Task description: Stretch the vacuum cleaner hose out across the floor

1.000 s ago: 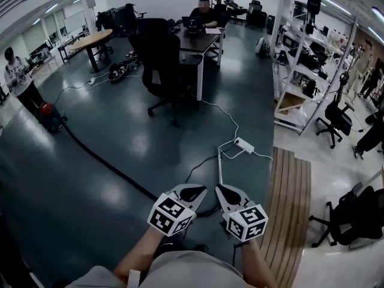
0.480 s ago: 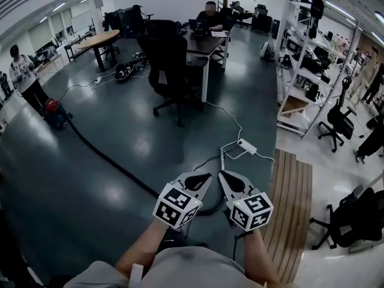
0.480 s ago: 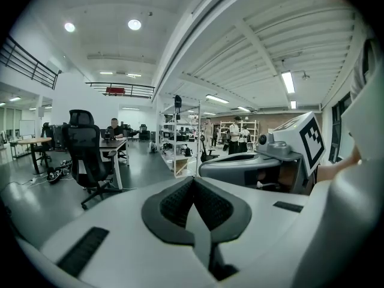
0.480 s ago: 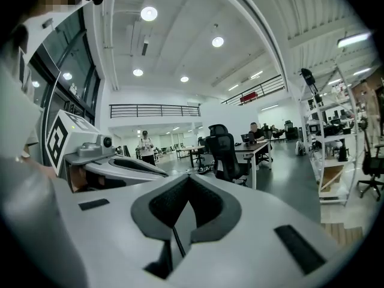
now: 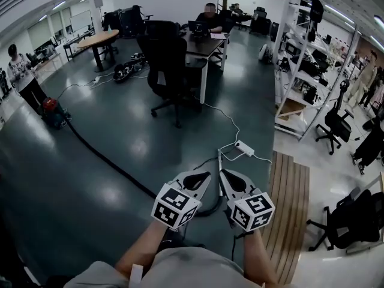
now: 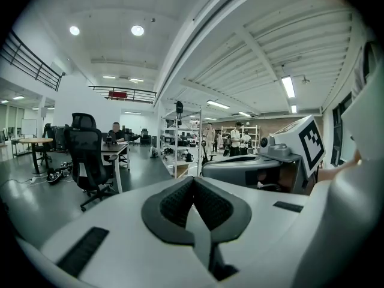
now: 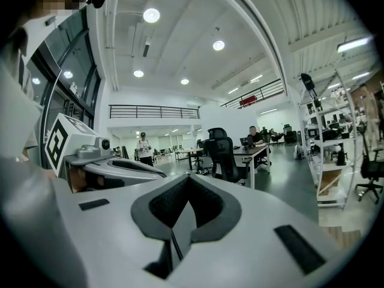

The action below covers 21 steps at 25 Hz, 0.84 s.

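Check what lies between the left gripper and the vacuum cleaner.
Head view: only the black hose over dark floor, from vacuum cleaner toward left gripper.

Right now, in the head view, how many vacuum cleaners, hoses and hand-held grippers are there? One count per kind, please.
vacuum cleaner: 1
hose: 1
hand-held grippers: 2 (left hand-held gripper, right hand-held gripper, both shut and empty)
Total: 4

On the dark glossy floor [image 5: 90, 179] a black hose [image 5: 102, 156] runs from the red vacuum cleaner [image 5: 53, 111] near the left edge toward the near edge. A white power strip [image 5: 244, 147] lies beside a wooden slatted board [image 5: 291, 203] at the right.
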Tool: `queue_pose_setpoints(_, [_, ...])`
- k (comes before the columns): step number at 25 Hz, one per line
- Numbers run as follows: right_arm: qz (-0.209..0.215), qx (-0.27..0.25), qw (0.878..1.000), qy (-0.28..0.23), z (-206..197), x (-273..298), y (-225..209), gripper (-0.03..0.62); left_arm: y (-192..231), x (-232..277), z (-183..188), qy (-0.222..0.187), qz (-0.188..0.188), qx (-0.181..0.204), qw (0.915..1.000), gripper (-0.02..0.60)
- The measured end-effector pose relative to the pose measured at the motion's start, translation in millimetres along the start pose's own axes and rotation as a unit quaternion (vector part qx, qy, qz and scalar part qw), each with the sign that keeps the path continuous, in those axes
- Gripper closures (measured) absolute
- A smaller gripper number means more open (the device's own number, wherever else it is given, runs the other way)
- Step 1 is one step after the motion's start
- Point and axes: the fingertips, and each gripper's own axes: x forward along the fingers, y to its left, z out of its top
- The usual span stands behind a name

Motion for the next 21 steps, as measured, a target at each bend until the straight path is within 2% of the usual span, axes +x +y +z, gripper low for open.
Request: queue_pose_setpoints(21, [-0.009,-0.002,1.0,0.005,-4.0,-3.2,-6.5,0.587,-3.5,5.5,-2.4,0.001,-0.006,0.001,1.0,0.574])
